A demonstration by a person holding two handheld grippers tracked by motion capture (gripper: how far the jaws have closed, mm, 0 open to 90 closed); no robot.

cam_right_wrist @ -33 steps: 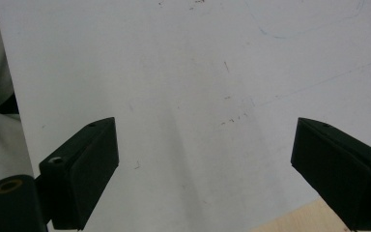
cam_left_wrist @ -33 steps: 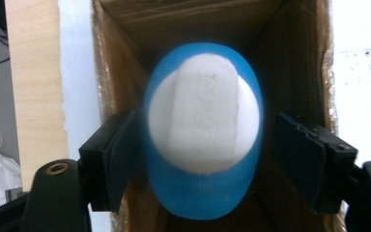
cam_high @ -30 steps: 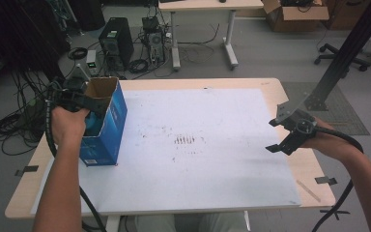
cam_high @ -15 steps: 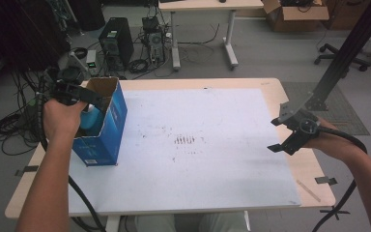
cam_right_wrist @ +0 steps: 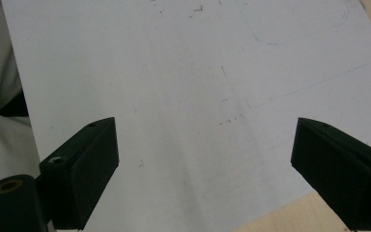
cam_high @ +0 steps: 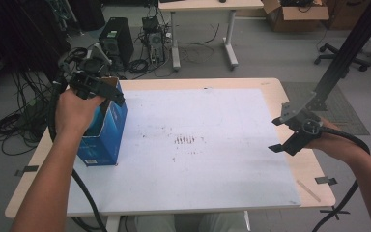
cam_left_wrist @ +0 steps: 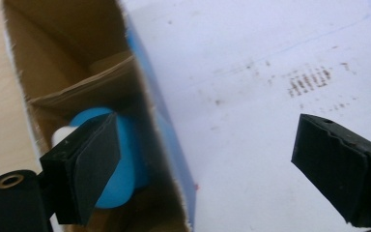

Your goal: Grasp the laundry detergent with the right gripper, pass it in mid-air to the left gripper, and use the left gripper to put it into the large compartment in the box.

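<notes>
The left gripper (cam_high: 107, 92) hangs over the open top of a blue box (cam_high: 105, 130) at the surface's (cam_high: 270, 89) left edge, jaws wide apart and straddling the box's wall. Inside the box lies a light blue object (cam_left_wrist: 125, 159) with a white end. The right gripper (cam_high: 284, 135) hovers above the white sheet's (cam_high: 212, 154) right side, jaws spread, holding nothing.

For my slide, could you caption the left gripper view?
Open left gripper above a blue carton holding a blue object.
</notes>
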